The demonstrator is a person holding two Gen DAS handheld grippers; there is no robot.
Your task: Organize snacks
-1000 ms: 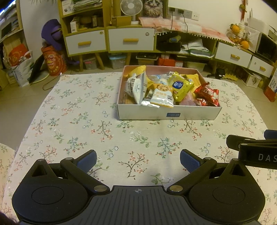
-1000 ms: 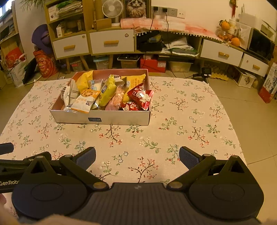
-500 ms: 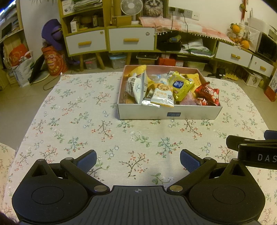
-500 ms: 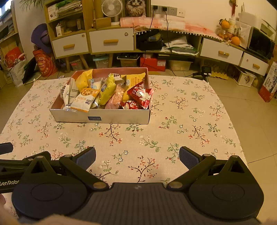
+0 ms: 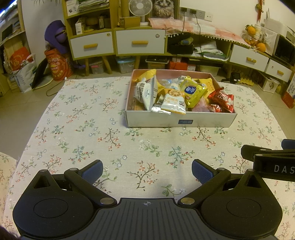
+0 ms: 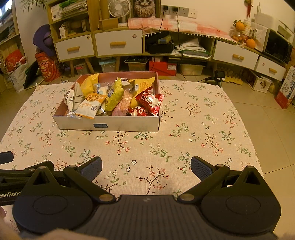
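A shallow cardboard box (image 5: 181,121) (image 6: 108,126) stands on the floral tablecloth, filled with several snack packets: a white cracker packet (image 5: 174,102) (image 6: 91,106), a yellow-green packet (image 5: 194,92) (image 6: 115,94), a red packet (image 5: 222,98) (image 6: 150,100). My left gripper (image 5: 146,169) is open and empty over the near cloth, well short of the box. My right gripper (image 6: 145,167) is open and empty, also near the front edge. Each gripper shows at the edge of the other's view.
The table (image 5: 83,129) is covered in a flowered cloth. Behind it stand wooden cabinets with white drawers (image 5: 140,43), a fan (image 5: 140,8), storage bins and bags on the floor. The tiled floor (image 6: 267,118) lies to the right of the table.
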